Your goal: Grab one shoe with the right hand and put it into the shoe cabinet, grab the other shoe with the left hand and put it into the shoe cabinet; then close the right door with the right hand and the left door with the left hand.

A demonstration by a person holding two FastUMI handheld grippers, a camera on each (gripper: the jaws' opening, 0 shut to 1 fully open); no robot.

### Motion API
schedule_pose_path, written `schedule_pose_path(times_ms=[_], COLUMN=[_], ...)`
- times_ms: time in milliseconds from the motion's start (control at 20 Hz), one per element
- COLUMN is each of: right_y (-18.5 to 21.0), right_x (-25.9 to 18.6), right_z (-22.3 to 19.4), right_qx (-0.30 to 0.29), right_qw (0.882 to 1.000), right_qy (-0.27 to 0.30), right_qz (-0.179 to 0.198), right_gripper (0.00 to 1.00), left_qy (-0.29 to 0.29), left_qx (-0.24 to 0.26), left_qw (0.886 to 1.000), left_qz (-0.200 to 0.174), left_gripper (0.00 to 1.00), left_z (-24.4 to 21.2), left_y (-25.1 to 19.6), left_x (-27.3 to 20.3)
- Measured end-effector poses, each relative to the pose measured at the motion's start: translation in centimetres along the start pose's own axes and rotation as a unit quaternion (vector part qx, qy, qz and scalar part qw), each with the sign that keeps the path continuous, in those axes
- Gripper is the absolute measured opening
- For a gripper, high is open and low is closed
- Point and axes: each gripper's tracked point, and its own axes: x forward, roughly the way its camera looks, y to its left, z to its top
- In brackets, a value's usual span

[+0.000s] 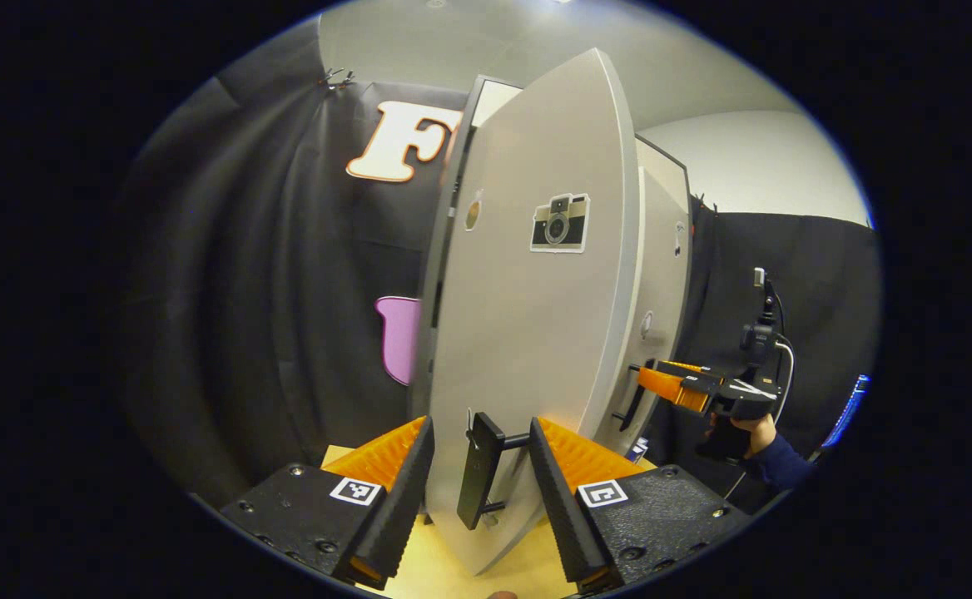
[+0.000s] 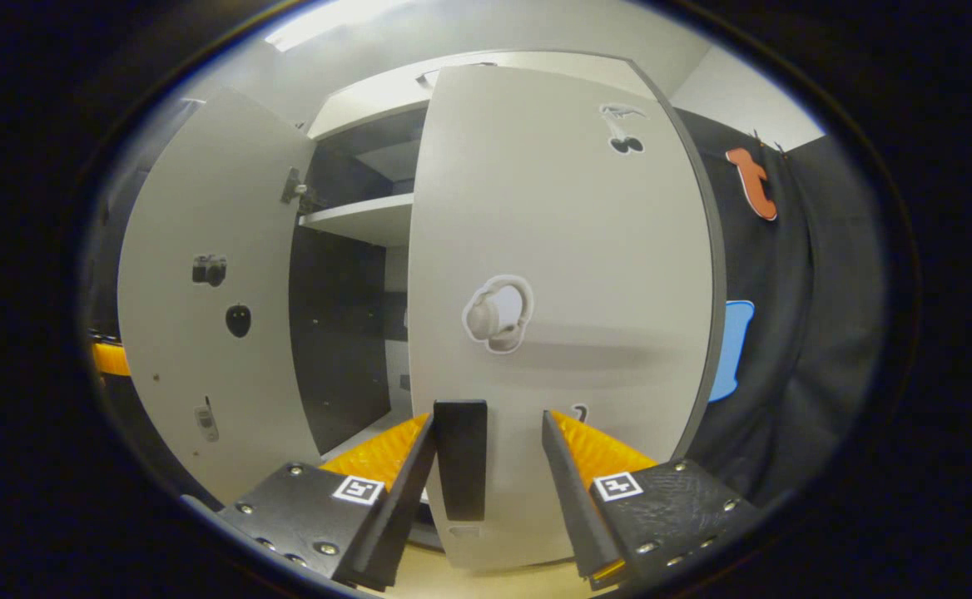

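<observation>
The shoe cabinet's left door [image 1: 536,333], pale grey with a camera sticker, stands partly open in the left gripper view. Its black handle [image 1: 478,470] lies between the fingers of my left gripper [image 1: 482,423], which is open and straddles the door's edge. In the right gripper view the right door [image 2: 569,249], with a headphone sticker, is nearly closed. Its black handle [image 2: 459,457] sits between the fingers of my open right gripper [image 2: 488,416], close to the left finger. The right gripper [image 1: 657,376] is also seen by the right door's handle [image 1: 623,408].
Through the gap between the doors I see the cabinet's dark inside and a white shelf [image 2: 361,218]. The left door [image 2: 211,316] stands wide at the left. Black cloth walls close in both sides. A hand and sleeve [image 1: 773,453] hold the right gripper. The cabinet stands on pale wood [image 1: 436,574].
</observation>
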Motion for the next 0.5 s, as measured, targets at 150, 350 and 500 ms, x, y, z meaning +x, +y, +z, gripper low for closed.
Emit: schedule_pose_path(times_ms=[150,350,500], right_y=[-1.4,-3.6,-5.7], right_x=[-1.3,-2.8,-4.2], right_z=[0.7,1.6,1.8], right_qx=[-0.013,-0.011,-0.014], right_qw=[1.000,0.999,0.998], right_qy=[-0.014,-0.024,-0.026], right_qz=[-0.015,-0.032,-0.053], right_gripper=[0.77,0.77,0.77], left_qy=[0.000,-0.002,-0.001], left_qx=[0.011,-0.008,-0.011], left_qw=[1.000,0.999,0.998], left_qz=[-0.014,-0.042,-0.060], left_gripper=[0.71,0.71,0.71], left_z=[-0.1,-0.6,-1.1], left_y=[-1.6,-4.2,-6.2], left_x=[1.2,3.2,5.6])
